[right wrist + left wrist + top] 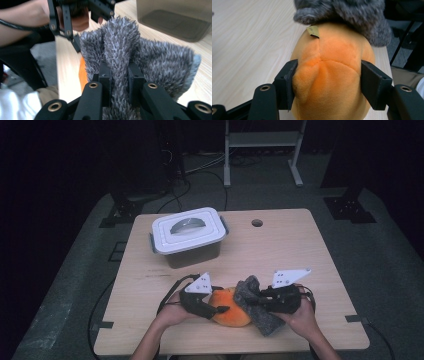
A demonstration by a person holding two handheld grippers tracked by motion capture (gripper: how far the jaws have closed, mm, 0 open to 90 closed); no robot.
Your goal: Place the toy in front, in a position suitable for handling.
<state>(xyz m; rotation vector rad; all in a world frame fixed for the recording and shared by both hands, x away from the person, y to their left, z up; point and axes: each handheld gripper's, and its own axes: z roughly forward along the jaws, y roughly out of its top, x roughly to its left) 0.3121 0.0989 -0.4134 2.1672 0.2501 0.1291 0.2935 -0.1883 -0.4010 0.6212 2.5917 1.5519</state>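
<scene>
An orange plush toy (229, 309) lies near the table's front edge, with a grey furry piece (256, 306) draped over its right side. My left gripper (220, 310) comes in from the left and is shut on the orange body (329, 80); both pads press into its sides. Grey fur (347, 12) covers the far end of the toy, above a small yellow tag (313, 31). My right gripper (119, 67) is shut on a bunched fold of the grey fur (152, 55). A strip of orange (82, 72) peeks out beneath it.
A translucent storage box with a white lid (189, 236) stands at the back left of the wooden table (300, 255); its wall (175, 20) is close beyond the fur. A round cable hole (257, 223) sits at the back edge. A metal frame (262, 150) stands on the floor behind.
</scene>
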